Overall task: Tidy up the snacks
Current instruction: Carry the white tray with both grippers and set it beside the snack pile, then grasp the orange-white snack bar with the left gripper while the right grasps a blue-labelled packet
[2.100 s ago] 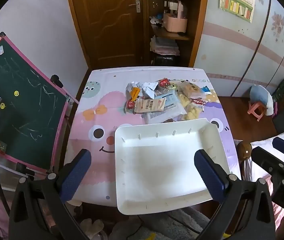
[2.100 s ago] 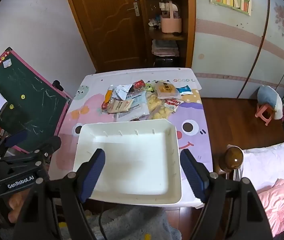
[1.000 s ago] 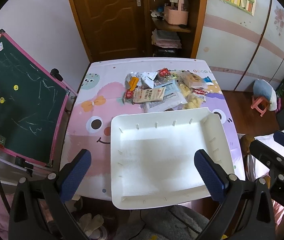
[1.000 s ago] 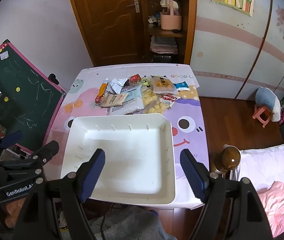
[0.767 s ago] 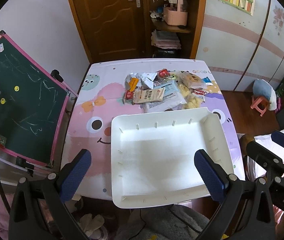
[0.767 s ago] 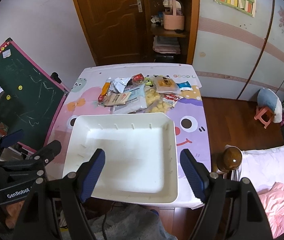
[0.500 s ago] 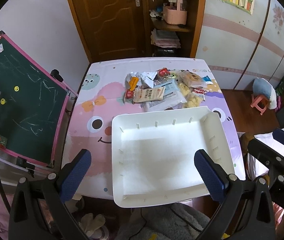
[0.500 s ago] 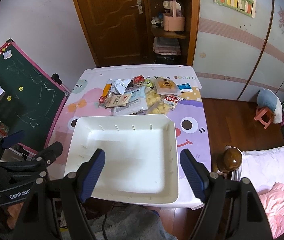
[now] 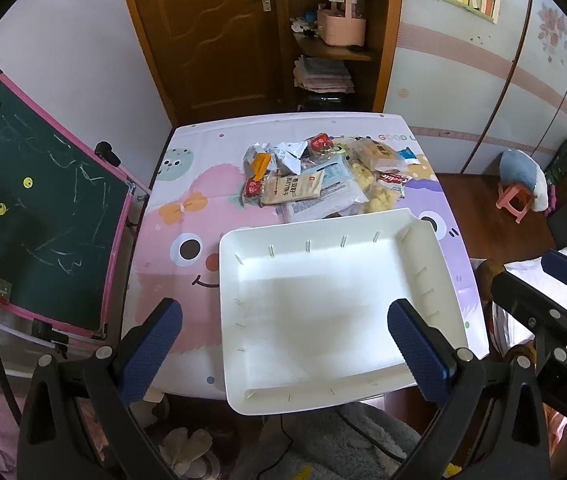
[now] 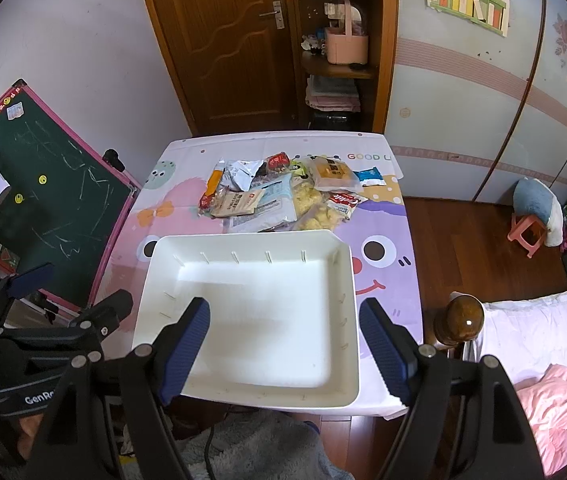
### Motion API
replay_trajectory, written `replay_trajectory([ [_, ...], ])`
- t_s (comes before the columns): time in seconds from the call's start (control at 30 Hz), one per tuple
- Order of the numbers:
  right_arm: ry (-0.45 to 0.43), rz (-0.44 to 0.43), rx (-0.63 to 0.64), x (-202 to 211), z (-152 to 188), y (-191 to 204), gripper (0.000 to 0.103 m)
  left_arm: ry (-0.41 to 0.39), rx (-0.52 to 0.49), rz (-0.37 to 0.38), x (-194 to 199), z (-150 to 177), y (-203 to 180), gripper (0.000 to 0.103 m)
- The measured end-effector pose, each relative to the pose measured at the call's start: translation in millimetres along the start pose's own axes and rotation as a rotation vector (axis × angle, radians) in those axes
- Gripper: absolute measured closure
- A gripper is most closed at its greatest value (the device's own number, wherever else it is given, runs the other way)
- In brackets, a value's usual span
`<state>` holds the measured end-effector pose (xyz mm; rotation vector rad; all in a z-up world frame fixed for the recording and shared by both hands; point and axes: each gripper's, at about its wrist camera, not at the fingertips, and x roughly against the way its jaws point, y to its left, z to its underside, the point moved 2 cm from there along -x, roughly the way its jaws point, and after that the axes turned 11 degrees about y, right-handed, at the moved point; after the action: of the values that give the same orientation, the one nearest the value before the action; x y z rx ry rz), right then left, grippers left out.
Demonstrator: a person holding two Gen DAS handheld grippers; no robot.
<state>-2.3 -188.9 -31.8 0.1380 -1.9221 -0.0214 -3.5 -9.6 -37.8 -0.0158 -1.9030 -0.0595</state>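
— Bedroom, by the look of it: a wooden door and a shelf unit at the far wall, a chalkboard leaning off to the left of the grippers, and a table under a cartoon-print cloth straight ahead. What sits on it?

— A white tray, bare inside, lies on the table's near edge directly below and ahead of both grippers. Beyond its far rim is the pile of snacks, a loose heap of packets; the closest ones lie just at the tray's far rim, whether touching it I cannot tell.

— And the grippers?

— The left gripper hangs above the near part of the tray with its blue-padded fingers spread wide, nothing between them. The right gripper is the same: fingers wide apart, holding nothing, over the tray's near half.

— Do they see each other?

— Yes. The right one shows at the right edge of the left camera, and the left one at the lower left of the right camera
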Motion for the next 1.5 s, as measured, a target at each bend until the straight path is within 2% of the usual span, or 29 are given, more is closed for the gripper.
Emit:
replay_trajectory([
  [0.47,-0.004,-0.006,-0.004,1,-10,7,0.025,-0.005,-0.017,0.003,2,-3,-5,0.002],
  [0.9,-0.002,-0.023,-0.046,-7,-29,4,0.025,0.000,-0.062,-0.001,1,-34,-5,0.003],
  [1.1,0.003,-0.022,-0.065,-18,-42,1,0.025,0.000,-0.095,-0.009,-8,-55,-4,0.003],
  [1.33,0.008,0.011,-0.092,-39,-66,-5,0.025,-0.072,-0.114,-0.072,-24,-93,11,0.003],
  [1.5,0.027,-0.014,-0.111,-62,-94,-10,0.025,-0.094,-0.152,-0.088,-43,-126,21,0.003],
])
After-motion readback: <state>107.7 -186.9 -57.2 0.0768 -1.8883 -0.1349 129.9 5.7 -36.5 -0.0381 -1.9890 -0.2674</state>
